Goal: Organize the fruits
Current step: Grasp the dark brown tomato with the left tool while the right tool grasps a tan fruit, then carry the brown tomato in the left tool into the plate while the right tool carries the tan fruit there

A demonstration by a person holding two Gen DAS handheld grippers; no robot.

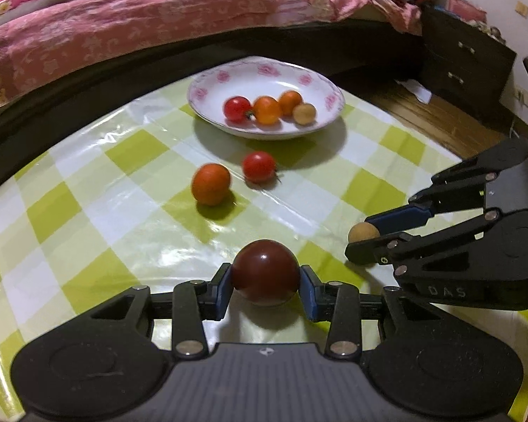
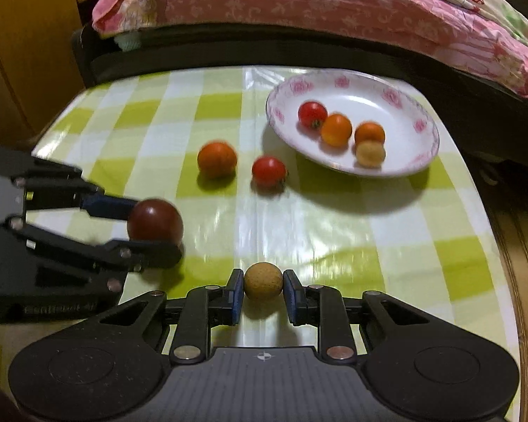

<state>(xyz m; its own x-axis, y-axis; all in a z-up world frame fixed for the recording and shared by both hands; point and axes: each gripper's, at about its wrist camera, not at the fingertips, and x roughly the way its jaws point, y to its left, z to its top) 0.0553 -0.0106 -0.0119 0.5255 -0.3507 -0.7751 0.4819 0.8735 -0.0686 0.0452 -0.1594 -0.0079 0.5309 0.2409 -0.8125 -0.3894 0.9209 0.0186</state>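
My left gripper (image 1: 265, 288) is shut on a dark red tomato (image 1: 265, 272), just above the checked tablecloth; it also shows in the right wrist view (image 2: 155, 225). My right gripper (image 2: 263, 290) is shut on a small tan longan (image 2: 263, 281), also seen in the left wrist view (image 1: 362, 234). An orange tomato (image 1: 211, 183) and a red tomato (image 1: 259, 166) lie loose on the cloth. A white floral plate (image 1: 207, 88) holds a red tomato (image 1: 237, 108), two orange tomatoes (image 1: 266, 109) and a longan (image 1: 304, 113).
The table has a green and white checked plastic cloth (image 1: 105, 193). A bed with a pink quilt (image 1: 140, 24) runs along the far edge. A dark drawer cabinet (image 1: 468, 59) stands at the right. The table's wooden right edge (image 2: 517, 246) shows in the right wrist view.
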